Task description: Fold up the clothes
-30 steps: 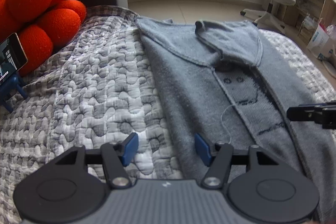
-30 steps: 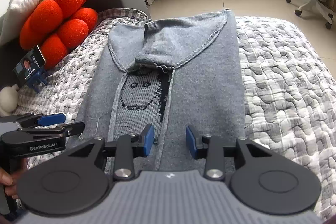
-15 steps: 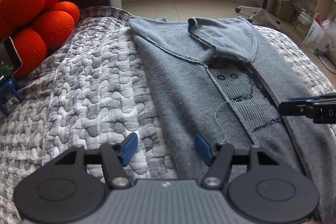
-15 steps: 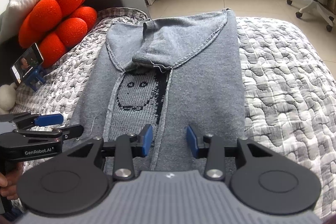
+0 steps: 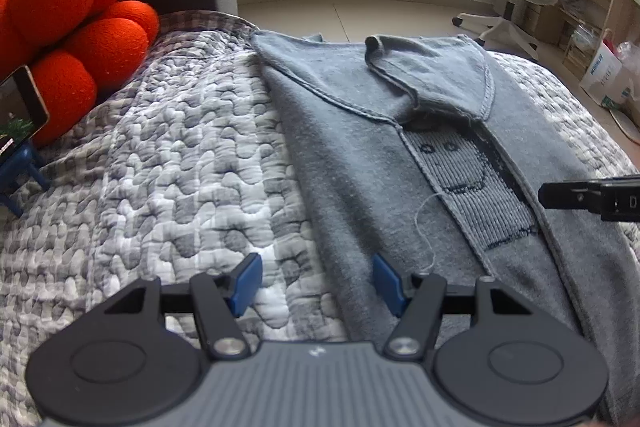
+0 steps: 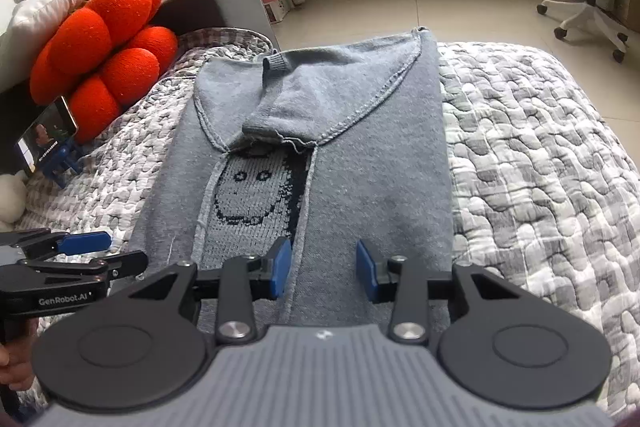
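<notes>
Right wrist view: grey sweater (image 6: 360, 155), sides folded inward, along quilted bed (image 6: 540, 167) middle. Right gripper (image 6: 322, 269) narrowly parted, empty, over near hem; left gripper (image 5: 316, 285) wider, empty, straddling sweater's left edge.

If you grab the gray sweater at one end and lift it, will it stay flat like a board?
Probably not. The gray sweater looks soft: its folded sleeve sags and wrinkles. It would likely droop and unfold, since nothing pins its layers.
</notes>
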{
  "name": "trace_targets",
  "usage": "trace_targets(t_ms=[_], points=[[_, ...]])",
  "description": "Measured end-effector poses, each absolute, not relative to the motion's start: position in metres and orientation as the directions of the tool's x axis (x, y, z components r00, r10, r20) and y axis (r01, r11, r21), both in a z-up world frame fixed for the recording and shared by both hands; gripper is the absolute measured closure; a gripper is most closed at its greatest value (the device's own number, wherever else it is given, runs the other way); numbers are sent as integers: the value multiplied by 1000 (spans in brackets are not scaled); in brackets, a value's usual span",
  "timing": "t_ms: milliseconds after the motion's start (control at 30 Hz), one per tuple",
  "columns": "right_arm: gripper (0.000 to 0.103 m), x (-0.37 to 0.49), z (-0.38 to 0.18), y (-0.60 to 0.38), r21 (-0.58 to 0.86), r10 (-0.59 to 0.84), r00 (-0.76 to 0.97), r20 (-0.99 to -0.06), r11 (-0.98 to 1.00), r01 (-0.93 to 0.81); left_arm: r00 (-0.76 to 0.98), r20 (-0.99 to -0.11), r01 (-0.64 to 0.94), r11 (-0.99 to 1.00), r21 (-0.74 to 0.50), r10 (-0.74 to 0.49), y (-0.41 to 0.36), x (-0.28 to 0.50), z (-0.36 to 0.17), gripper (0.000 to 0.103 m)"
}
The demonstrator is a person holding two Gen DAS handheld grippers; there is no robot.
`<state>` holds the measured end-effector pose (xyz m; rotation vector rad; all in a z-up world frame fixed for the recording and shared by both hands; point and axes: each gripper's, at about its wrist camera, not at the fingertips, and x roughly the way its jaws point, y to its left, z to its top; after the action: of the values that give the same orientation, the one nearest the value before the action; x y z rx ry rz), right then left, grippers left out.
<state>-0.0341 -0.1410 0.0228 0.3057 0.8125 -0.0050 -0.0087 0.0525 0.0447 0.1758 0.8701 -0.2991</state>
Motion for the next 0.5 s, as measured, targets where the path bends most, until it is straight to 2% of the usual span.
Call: trace_targets(t_ms=[233, 400, 500], points=[[62, -42, 22, -147, 242, 83, 686, -723, 960, 138, 583, -788, 274, 961, -37, -197, 61, -38, 50, 41], [62, -94, 26, -148, 185, 25, 731, -682, 973, 139, 554, -796, 299, 951, -82, -243, 70, -83, 53, 41], [62, -132, 24, -148, 254, 54, 749, -661, 955, 155, 497, -791, 289, 928, -236, -356, 80, -102, 53, 41]])
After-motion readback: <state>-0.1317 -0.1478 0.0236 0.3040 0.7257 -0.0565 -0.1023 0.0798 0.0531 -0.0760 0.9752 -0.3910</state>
